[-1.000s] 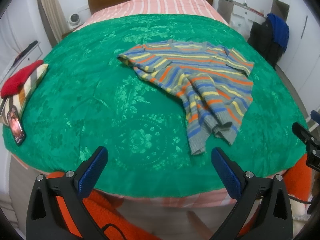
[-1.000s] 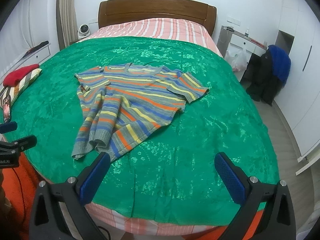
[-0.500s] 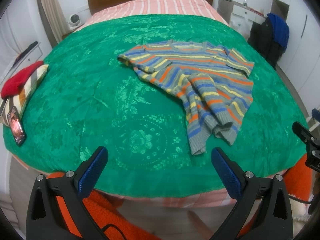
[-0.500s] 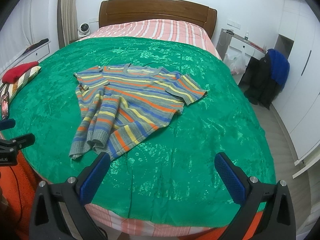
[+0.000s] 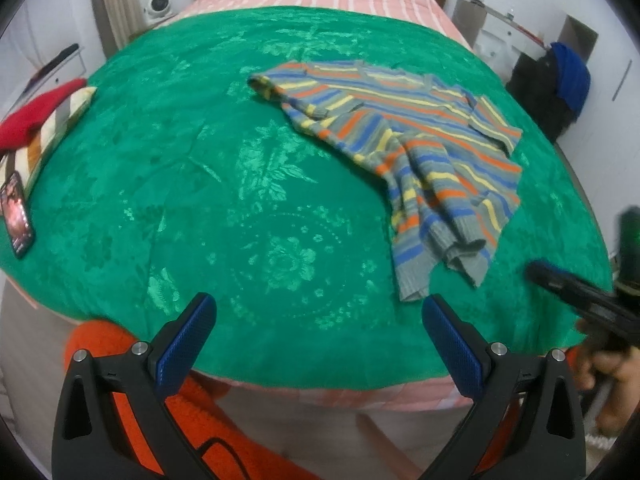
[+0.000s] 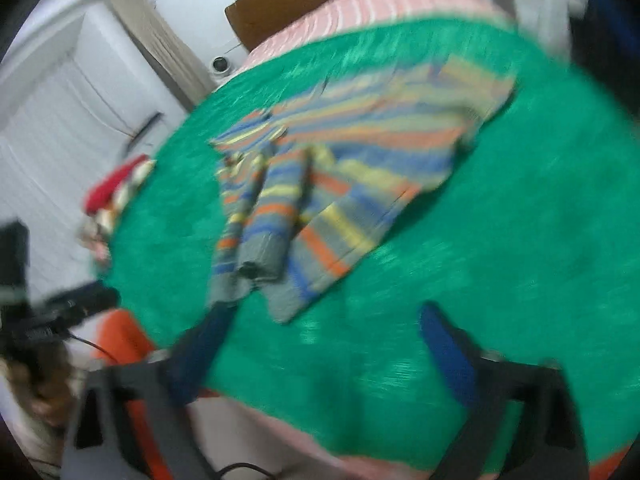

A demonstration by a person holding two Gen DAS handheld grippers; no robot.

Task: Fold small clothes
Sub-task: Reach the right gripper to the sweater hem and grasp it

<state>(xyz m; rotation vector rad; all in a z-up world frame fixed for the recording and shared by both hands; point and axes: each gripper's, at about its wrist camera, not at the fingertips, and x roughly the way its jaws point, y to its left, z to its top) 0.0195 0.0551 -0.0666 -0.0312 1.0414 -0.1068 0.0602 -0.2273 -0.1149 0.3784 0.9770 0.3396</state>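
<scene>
We look along two handheld grippers toward a bed covered by a green bedspread [image 5: 168, 168]. On it lies a striped sweater [image 5: 416, 136], grey with orange, blue and yellow bands, spread toward the right half of the bed in the left wrist view, rumpled, with a sleeve and the hem bunched toward the near edge.

Our left gripper [image 5: 318, 338] hovers at the near edge of the bed, its blue-padded jaws wide apart and holding nothing; the sweater's nearest hem sits just beyond its right finger.

Our right gripper [image 6: 320, 336] shows in a heavily blurred view. Its jaws are closing, with nothing but bedspread between them; the sweater's lower corner [image 6: 284, 308] lies just ahead, near the left finger.

We judge that folding has not begun and the step in hand is the reach for the near hem. To do it well, we should bring each gripper to a separate corner of the hem, pinch the bunched knit but not the bedspread beneath, then pull the sweater flat before making any fold.

A red and striped bundle [image 5: 36, 120] and a phone [image 5: 16, 216] rest at the bed's left edge, well apart.
</scene>
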